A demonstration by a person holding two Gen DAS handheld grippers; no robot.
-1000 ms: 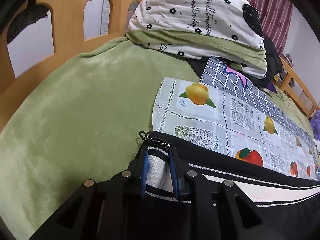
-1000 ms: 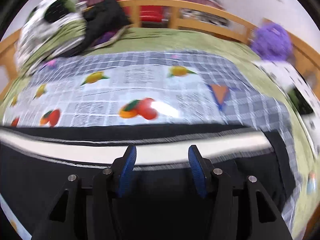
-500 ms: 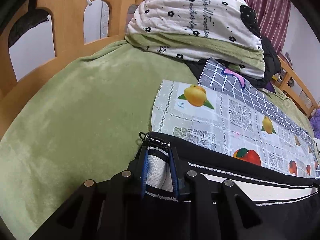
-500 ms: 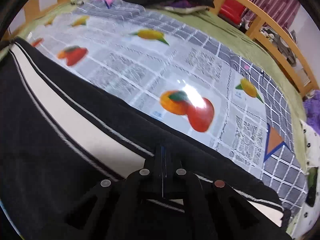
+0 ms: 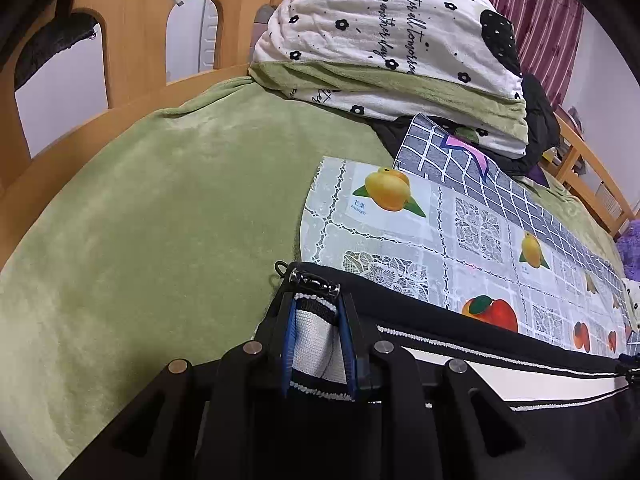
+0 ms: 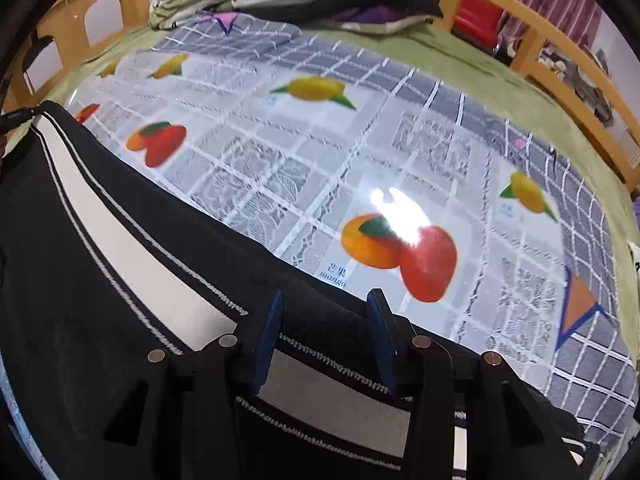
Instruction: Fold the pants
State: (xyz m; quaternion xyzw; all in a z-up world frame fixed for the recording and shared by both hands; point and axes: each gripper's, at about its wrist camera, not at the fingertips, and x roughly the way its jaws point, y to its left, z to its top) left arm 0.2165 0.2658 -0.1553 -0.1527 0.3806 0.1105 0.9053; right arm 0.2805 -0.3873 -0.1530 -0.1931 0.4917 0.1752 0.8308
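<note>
- Firstly, from the left wrist: left gripper [image 5: 318,330] clamped narrow on the ribbed black-and-white band at one end of the pants [image 5: 500,344], beside a small metal clasp [image 5: 314,280] at that corner.
- Lying flat, black with a broad white side stripe [image 5: 500,374], along the near edge of the fruit-print mat [image 5: 460,232], with the gripped end reaching past the mat's edge onto the green blanket [image 5: 160,208].
- Beyond, a folded floral quilt [image 5: 392,52] stacked against the wooden bed rail [image 5: 132,32], well apart from the work.
- Next, from the right wrist: right gripper [image 6: 326,338] spread wide, blue pads [image 6: 272,334] standing either side of the stripe and holding nothing; whether touching the cloth or just above it, cannot tell.
- Pants [image 6: 100,280] filling the lower left, far edge resting on the glossy mat [image 6: 360,140].
- Probably soft, limp knit, light in weight; likely to sag and crease wherever left unsupported, and liable to slide on so shiny a mat.
- Best taken by the firmer parts: ribbed band, cuff or seam along the stripe, pinching both layers together so neither slips.
- Probably wise to lift both ends level, keeping the stripe straight for a clean fold.
</note>
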